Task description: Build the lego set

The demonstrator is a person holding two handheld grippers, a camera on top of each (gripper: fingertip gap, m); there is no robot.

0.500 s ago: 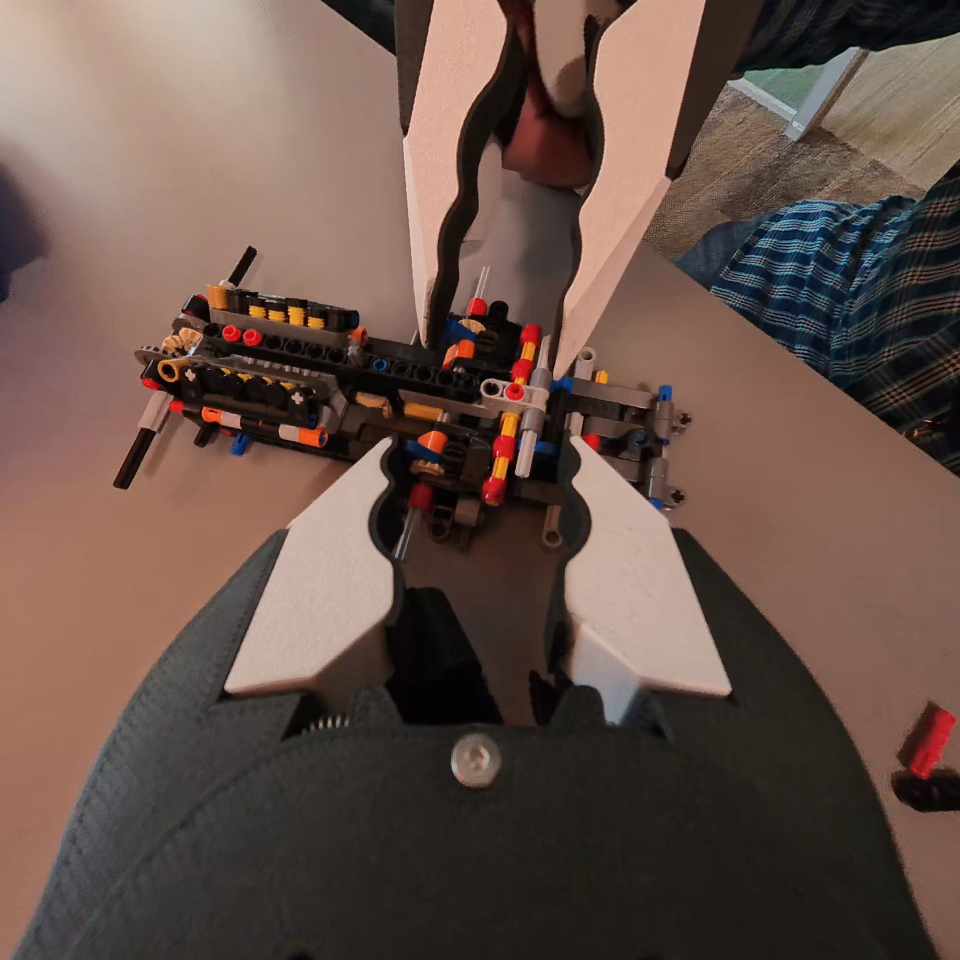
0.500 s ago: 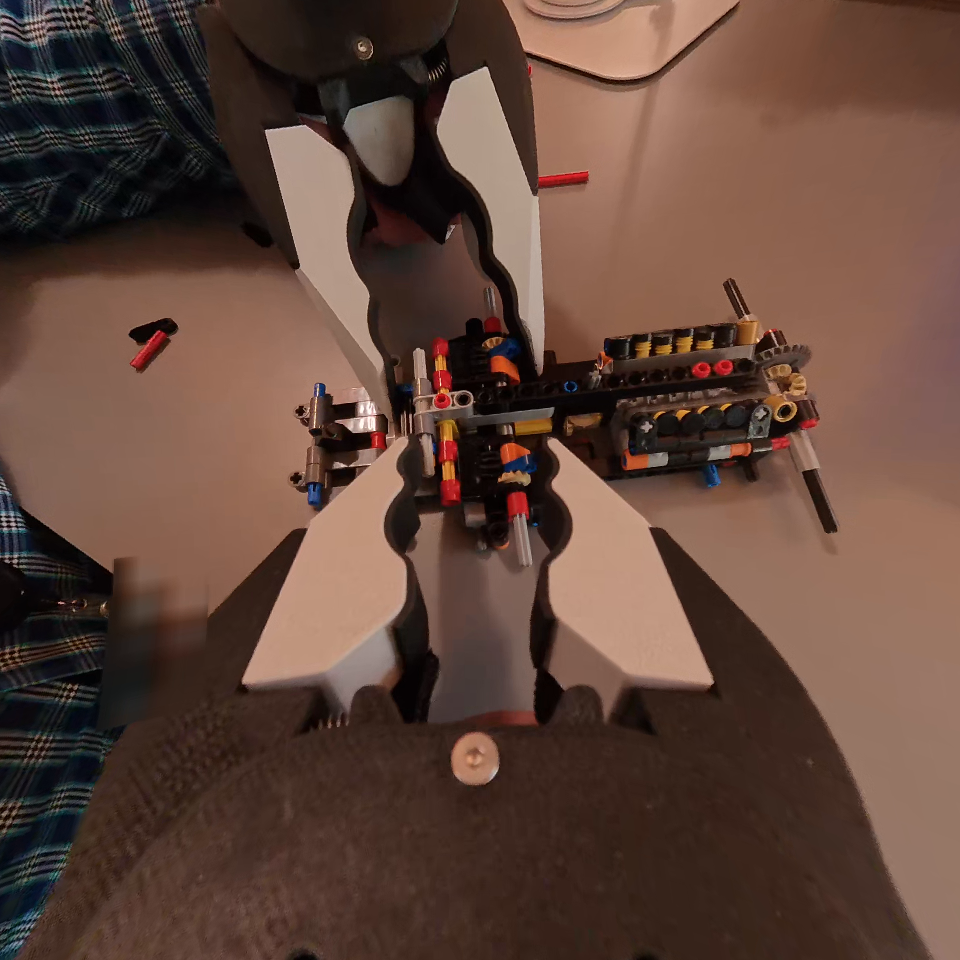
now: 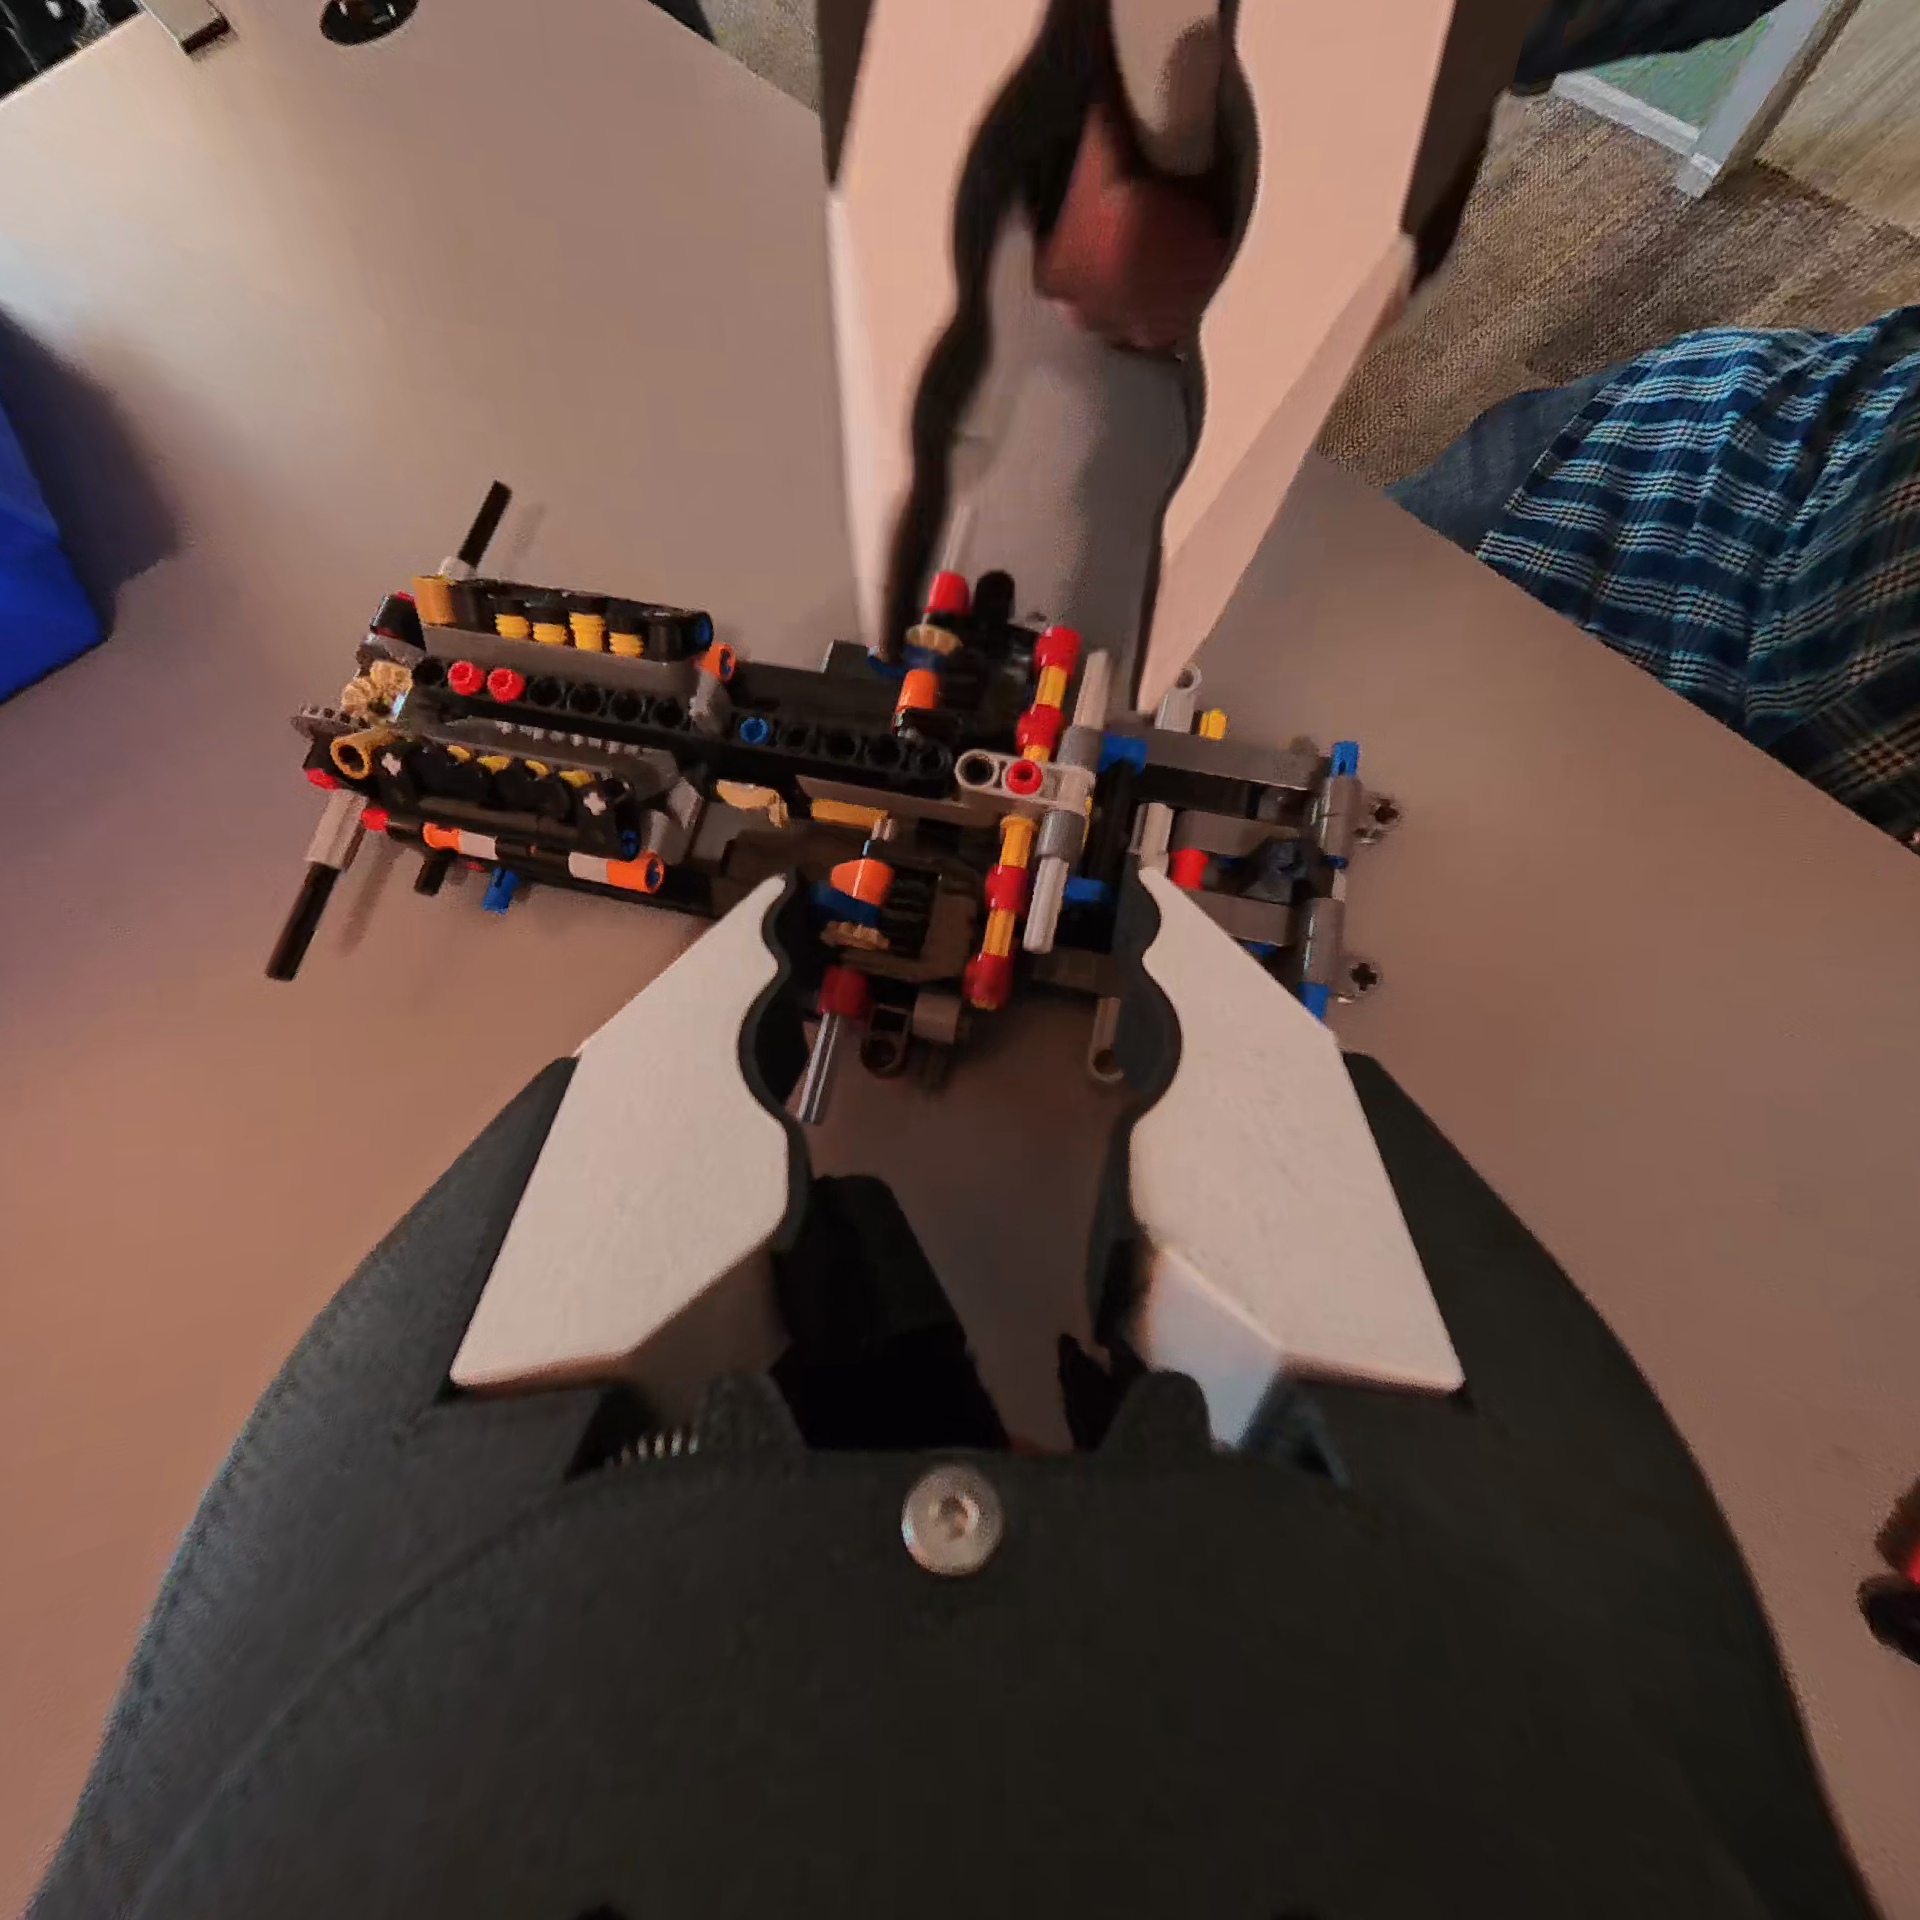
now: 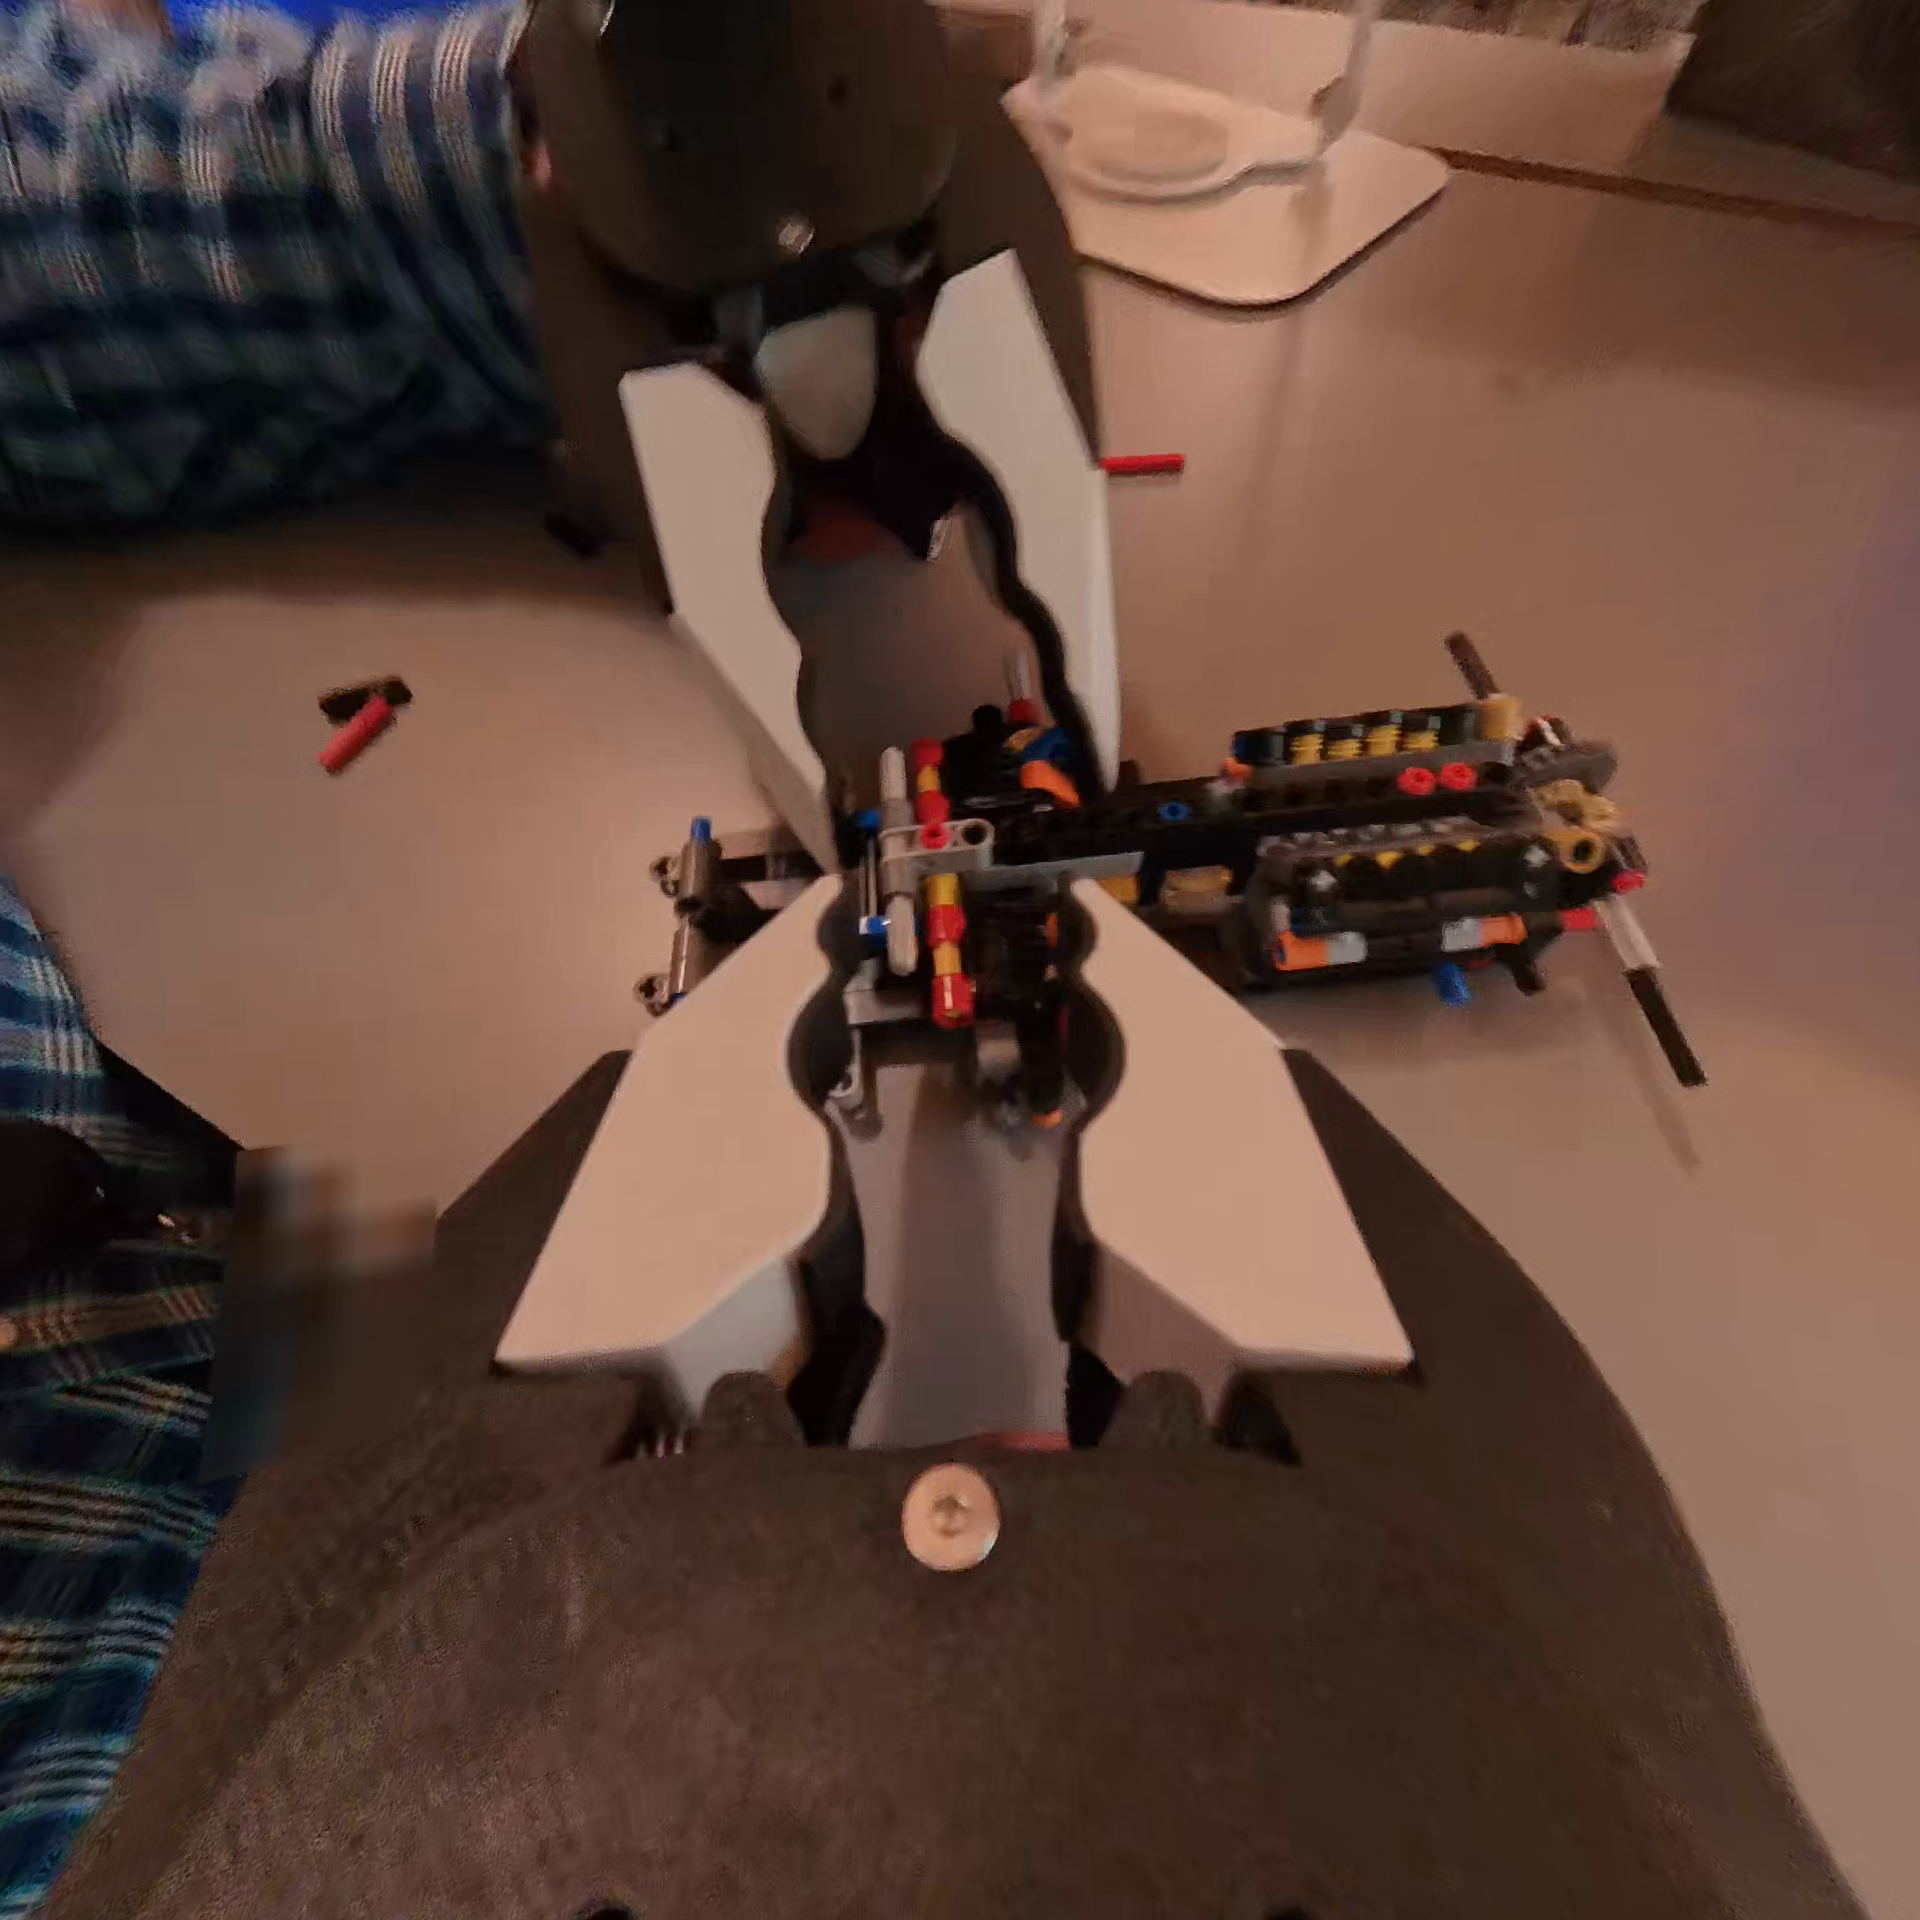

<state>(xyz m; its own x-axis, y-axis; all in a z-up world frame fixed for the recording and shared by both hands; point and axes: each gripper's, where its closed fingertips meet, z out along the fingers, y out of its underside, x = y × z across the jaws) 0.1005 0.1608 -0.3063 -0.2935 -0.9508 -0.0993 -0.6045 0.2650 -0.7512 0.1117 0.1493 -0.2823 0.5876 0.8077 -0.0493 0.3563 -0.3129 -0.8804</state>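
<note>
A long lego model (image 3: 810,769) of black, grey, red, yellow and orange parts lies across the tan table (image 3: 416,312). It also shows in the right wrist view (image 4: 1351,821). My left gripper (image 3: 958,899) clasps the model's middle cross section from the near side, its pads against the parts. My right gripper (image 4: 956,899) clasps the same section from the opposite side. Each gripper shows in the other's view, the right one (image 3: 1013,655) blurred and the left one (image 4: 966,810) with its tips down on the model. The two grippers face each other.
A loose red pin and a black piece (image 4: 358,717) lie beside the model; they also show at the frame edge (image 3: 1896,1590). A thin red axle (image 4: 1143,463) lies farther off. A glass object on a pale stand (image 4: 1195,125) stands behind. A person's plaid sleeve (image 3: 1714,540) is beyond the table edge. The tips of both grippers are at nearly the same place.
Both views have shifted and blurred a little. The right gripper's fingers have drawn in slightly around the model's middle. The model keeps its place between the left fingers.
</note>
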